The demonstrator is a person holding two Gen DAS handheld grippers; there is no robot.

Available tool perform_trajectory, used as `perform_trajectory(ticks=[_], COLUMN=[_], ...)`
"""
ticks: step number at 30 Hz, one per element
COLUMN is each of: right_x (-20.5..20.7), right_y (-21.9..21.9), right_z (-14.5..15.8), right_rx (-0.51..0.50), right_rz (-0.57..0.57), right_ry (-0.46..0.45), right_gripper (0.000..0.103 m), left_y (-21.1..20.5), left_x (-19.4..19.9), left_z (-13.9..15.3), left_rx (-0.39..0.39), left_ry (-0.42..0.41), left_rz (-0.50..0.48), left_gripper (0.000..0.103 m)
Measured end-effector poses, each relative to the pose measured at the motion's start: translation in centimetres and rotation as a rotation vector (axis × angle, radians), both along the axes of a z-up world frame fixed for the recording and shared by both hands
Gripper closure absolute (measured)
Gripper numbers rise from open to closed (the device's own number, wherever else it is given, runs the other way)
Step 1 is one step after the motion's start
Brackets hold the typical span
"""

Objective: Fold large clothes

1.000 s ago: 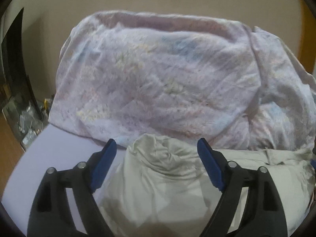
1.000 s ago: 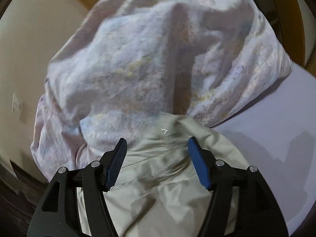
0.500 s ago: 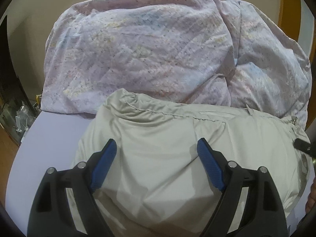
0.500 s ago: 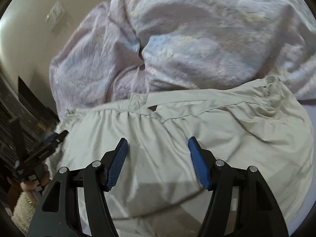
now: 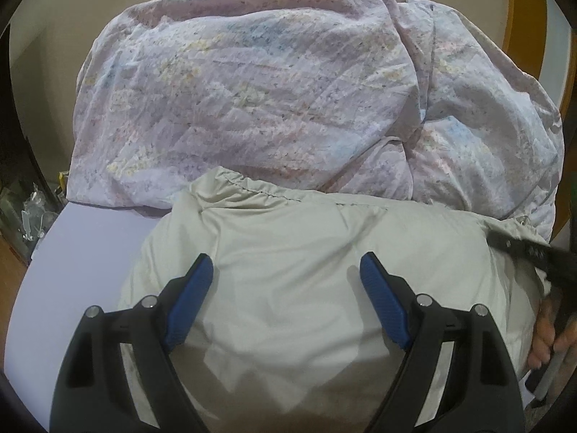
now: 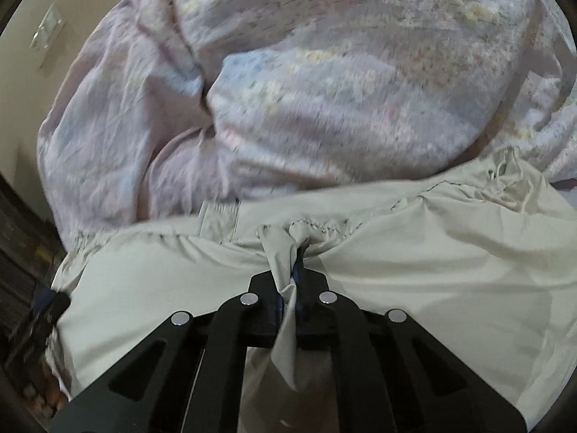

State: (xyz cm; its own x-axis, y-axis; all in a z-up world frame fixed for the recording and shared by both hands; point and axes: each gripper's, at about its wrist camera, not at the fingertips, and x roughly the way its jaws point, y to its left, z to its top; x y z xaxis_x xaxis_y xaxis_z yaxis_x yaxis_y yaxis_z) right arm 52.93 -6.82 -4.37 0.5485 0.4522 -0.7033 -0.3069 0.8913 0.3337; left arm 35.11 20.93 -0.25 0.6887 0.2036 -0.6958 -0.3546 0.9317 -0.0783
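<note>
A pale beige garment (image 5: 324, 252) with a gathered elastic hem lies spread on the lilac bed sheet (image 5: 72, 252). Over its middle hovers my left gripper (image 5: 286, 270), open, blue pads wide apart and nothing pinched between them. My right gripper (image 6: 296, 263) is shut on a bunched fold of the beige garment (image 6: 432, 270) just below the gathered hem. Cloth trails down between its black arms. In the left wrist view the right gripper's body (image 5: 523, 252) and the hand holding it (image 5: 548, 332) show at the right edge.
A crumpled lilac floral duvet (image 5: 270, 101) is heaped right behind the garment, against a beige wall (image 5: 72, 7). Dark furniture with clutter (image 5: 21, 209) stands left of the bed. A wooden frame (image 5: 523, 18) rises at the far right. A wall switch (image 6: 47, 32) shows upper left.
The right gripper has closed on a fold of the garment near its hem after sweeping across it. The garment, bunched a second ago, now lies spread wide. The left gripper stayed open.
</note>
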Motion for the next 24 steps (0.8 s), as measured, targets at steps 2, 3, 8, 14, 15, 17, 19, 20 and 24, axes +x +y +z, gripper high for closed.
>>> perform_trajectory(ticks=[2, 3, 8, 14, 15, 17, 19, 20, 24], right_x=[0.9, 1.3, 1.6, 0.0, -0.4, -1.0, -1.8, -2.0, -1.7], right_y=[0.2, 0.4, -0.9, -6.0, -6.9, -8.0, -9.2, -10.1, -13.1], right_z=[-0.4, -0.6, -1.4, -0.8, -0.5, -0.1, 0.3, 0.5, 0.1], right_rx=[-0.007, -0.009, 0.049, 0.153, 0.156, 0.15, 0.135, 0.127, 0.122], right_rz=[-0.026, -0.029, 0.003, 0.003, 0.005, 0.004, -0.024, -0.054, -0.115], right_ry=[-0.002, 0.003, 0.043, 0.042, 0.029, -0.003, -0.039, -0.063, -0.065], right_gripper=[0.099, 0.099, 0.076, 0.06, 0.059, 0.056, 0.056, 0.056, 0.056], left_y=[-0.1, -0.1, 0.1, 0.0, 0.0, 0.1, 0.3, 0.4, 0.8], left_x=[0.1, 0.2, 0.4, 1.2, 1.4, 1.7, 2.0, 2.1, 2.2], left_z=[-0.1, -0.1, -0.4, -1.3, -1.5, -1.8, -2.0, -2.1, -2.4], left_rx=[0.014, 0.015, -0.001, 0.019, 0.029, 0.034, 0.041, 0.04, 0.028], left_ry=[0.001, 0.002, 0.011, 0.014, 0.015, 0.018, 0.025, 0.029, 0.033], left_rz=[-0.001, 0.0, -0.001, 0.008, 0.013, 0.021, 0.036, 0.043, 0.05], left_gripper=[0.019, 0.019, 0.018, 0.015, 0.015, 0.015, 0.015, 0.015, 0.015])
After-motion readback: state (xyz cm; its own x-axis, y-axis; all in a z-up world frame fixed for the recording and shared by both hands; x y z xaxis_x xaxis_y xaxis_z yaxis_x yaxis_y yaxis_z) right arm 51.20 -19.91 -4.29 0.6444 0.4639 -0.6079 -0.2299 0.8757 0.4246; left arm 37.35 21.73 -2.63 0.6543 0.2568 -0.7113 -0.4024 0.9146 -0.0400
